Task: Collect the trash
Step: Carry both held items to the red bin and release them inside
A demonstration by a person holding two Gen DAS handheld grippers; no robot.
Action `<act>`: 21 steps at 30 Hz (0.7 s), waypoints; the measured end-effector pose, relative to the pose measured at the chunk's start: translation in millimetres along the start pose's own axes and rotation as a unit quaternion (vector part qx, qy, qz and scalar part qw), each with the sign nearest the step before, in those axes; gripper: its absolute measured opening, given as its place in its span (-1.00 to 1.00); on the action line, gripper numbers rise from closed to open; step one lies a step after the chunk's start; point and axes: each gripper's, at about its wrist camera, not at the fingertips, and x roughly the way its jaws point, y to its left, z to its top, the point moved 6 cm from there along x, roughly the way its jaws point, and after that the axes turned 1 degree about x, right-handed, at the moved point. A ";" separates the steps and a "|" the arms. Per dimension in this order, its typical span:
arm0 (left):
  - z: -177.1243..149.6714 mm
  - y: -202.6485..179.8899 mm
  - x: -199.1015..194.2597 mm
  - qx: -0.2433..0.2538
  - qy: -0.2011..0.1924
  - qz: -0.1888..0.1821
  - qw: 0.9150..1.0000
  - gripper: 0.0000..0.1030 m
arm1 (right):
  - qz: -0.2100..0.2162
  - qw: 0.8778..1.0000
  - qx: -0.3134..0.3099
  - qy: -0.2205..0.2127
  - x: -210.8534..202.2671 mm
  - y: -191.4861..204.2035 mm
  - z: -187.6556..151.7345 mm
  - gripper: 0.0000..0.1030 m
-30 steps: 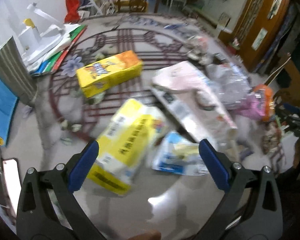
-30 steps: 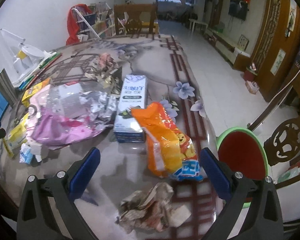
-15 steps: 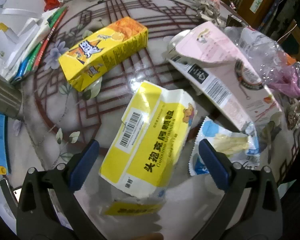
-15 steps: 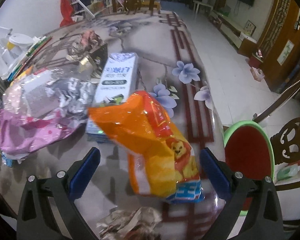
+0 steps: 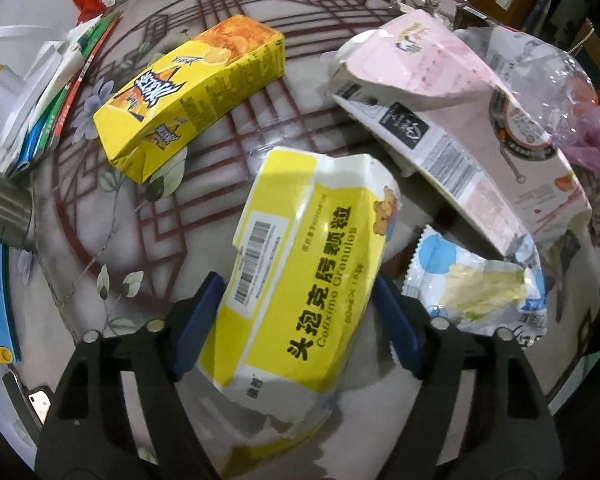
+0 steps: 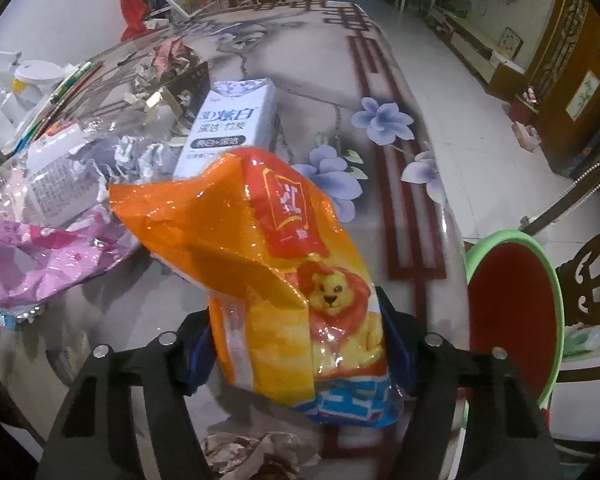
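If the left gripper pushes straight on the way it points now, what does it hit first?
The yellow and white medicine box. It already sits between the closing jaws of the left gripper, both blue pads against its sides, so going on would likely press it into the table beneath; depth is unclear.

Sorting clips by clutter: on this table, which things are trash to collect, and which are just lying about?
Trash for the job:
- yellow-and-white medicine box, between the closing left tongs
- orange lion-print snack bag, between the closing right tongs
- yellow-orange carton
- flattened pink box
- red bin with green rim

Lying about:
- coloured pencils
- grey table
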 end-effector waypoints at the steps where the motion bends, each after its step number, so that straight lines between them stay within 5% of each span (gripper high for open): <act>1: -2.2 -2.7 -2.7 0.000 -0.001 0.000 1.000 0.28 | 0.002 1.000 0.000 -0.001 -1.2 1.8 -0.3 0.27; 6: -4.5 -6.7 -7.3 -0.013 -0.008 -0.007 1.000 0.01 | 0.001 1.000 0.001 -0.019 -12.3 4.4 2.9 0.25; 13: -11.0 -6.1 -22.2 -0.049 -0.023 -0.038 0.998 -0.01 | 0.002 0.999 0.008 -0.042 -26.0 2.1 6.3 0.25; 21: 5.8 -7.5 -67.1 -0.068 -0.087 -0.045 0.993 -0.01 | 0.022 0.996 0.019 -0.082 -57.5 6.6 13.1 0.25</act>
